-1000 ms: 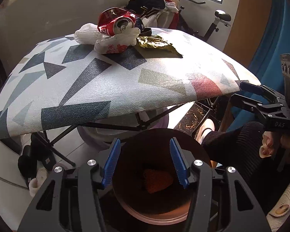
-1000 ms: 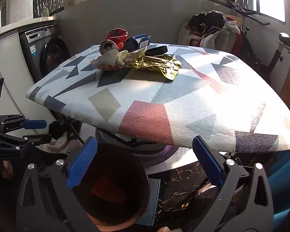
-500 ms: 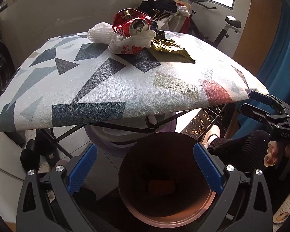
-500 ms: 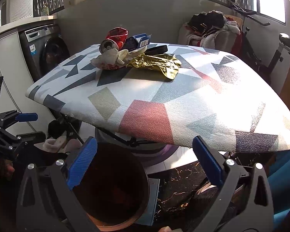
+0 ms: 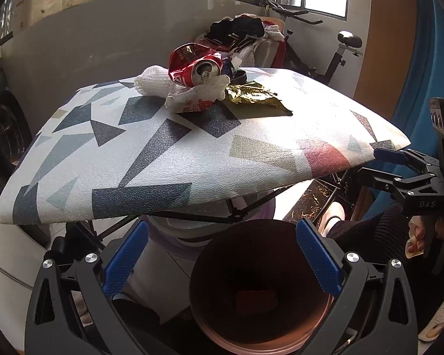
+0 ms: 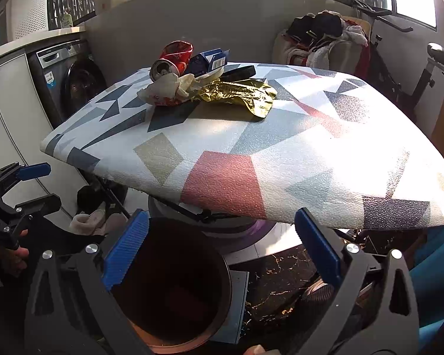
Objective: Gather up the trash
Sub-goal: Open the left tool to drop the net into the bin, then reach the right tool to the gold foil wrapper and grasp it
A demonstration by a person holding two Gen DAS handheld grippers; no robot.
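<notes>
My left gripper [image 5: 222,253] stands open and empty over a brown round bin [image 5: 210,269]. An orange-brown scrap [image 5: 257,300] lies at the bin's bottom. My right gripper [image 6: 222,245] is open too, with the bin [image 6: 226,278] under its left finger. At the far end of the patterned table [image 5: 192,159] sits the trash pile: a crushed red can [image 5: 195,66], white foam netting [image 5: 151,84], a white printed wrapper [image 5: 195,102] and a gold foil wrapper [image 5: 254,96]. The right wrist view adds a blue box [image 6: 210,60].
The table [image 6: 251,153] stands on thin black folding legs [image 5: 192,217] above the bin. A washing machine [image 6: 71,80] is at the left, and a clothes-covered chair [image 6: 322,44] and an exercise bike [image 5: 340,56] are behind. A hand [image 5: 417,236] holds the right gripper.
The left gripper's jaws spread from half open to wide open. The orange scrap seen between them went down to the bin's bottom. The right gripper has kept still.
</notes>
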